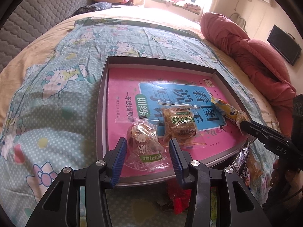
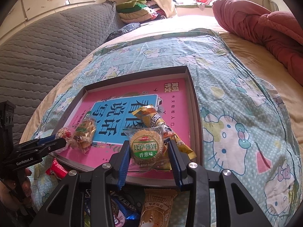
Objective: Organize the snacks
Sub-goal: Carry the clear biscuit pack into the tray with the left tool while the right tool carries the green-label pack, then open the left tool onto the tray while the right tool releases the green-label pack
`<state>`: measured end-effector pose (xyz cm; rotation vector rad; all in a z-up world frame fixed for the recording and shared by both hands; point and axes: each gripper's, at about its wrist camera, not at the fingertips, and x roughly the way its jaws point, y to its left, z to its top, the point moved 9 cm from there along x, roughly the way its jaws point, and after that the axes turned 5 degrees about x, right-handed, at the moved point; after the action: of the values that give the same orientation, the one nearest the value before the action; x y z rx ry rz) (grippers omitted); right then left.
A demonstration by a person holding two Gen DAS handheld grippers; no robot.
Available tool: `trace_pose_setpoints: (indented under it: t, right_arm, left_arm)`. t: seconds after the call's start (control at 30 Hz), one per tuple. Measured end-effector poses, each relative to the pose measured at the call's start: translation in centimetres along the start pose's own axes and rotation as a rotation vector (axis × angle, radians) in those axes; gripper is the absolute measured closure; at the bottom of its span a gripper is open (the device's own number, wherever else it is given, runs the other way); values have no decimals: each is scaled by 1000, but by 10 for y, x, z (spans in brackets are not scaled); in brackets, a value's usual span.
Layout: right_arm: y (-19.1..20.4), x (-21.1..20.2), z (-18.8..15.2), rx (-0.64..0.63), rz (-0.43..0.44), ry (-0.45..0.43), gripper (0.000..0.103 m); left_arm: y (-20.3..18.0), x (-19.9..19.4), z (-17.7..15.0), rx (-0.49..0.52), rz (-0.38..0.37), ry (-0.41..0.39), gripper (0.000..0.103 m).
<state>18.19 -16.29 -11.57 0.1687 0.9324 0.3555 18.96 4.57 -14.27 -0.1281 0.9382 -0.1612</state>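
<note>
- Pink book (image 1: 132, 87) lining a shallow grey tray (image 1: 102, 98) on a cartoon-print sheet (image 1: 56, 71) spread over the bed.
- Three wrapped snacks lying loose on the book: a brown square pack (image 1: 179, 122) mid-tray, a clear round pack (image 1: 145, 141) at the near edge, a long yellow pack (image 1: 228, 109) toward the right rim.
- Left gripper (image 1: 148, 147) part-open, one blue pad either side of the clear round pack; whether the pads press the wrapper or only bracket it, cannot tell.
- Right gripper (image 2: 149, 151) clamped on a round cracker pack (image 2: 145, 145) with a green label, held above the tray's near edge, partly over the long yellow pack (image 2: 151, 117).
- Seen from the left wrist, right gripper's tip close by the yellow pack's end, near the tray's right rim.
- Outside the tray, on the sheet below its near edge: a red pack (image 2: 56, 168), a dark blue pack (image 2: 121, 208), an orange-brown pack (image 2: 157, 206).
- Judged progress: roughly halfway. Three in the tray, a fourth arriving in the right gripper, at least three waiting outside.
- Left to do, likely: set the cracker pack down on free pink area, settle the clear pack, then fetch the rest from the sheet.
- Plenty of bare book toward the far side for more packs.
</note>
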Motion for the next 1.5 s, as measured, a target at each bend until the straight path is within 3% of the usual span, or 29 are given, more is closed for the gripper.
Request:
trace_pose_setpoints:
  t: [0.63, 0.77, 1.5]
  right_arm:
    - [-2, 0, 0, 12, -11, 5, 62]
    - [-3, 0, 0, 12, -15, 5, 62]
    - [-6, -1, 1, 31, -22, 10, 56]
  left_arm:
    - [0, -8, 2, -19, -6, 0, 55]
    - [1, -9, 2, -22, 2, -1, 49]
    - [5, -31, 7, -16, 50, -34, 39]
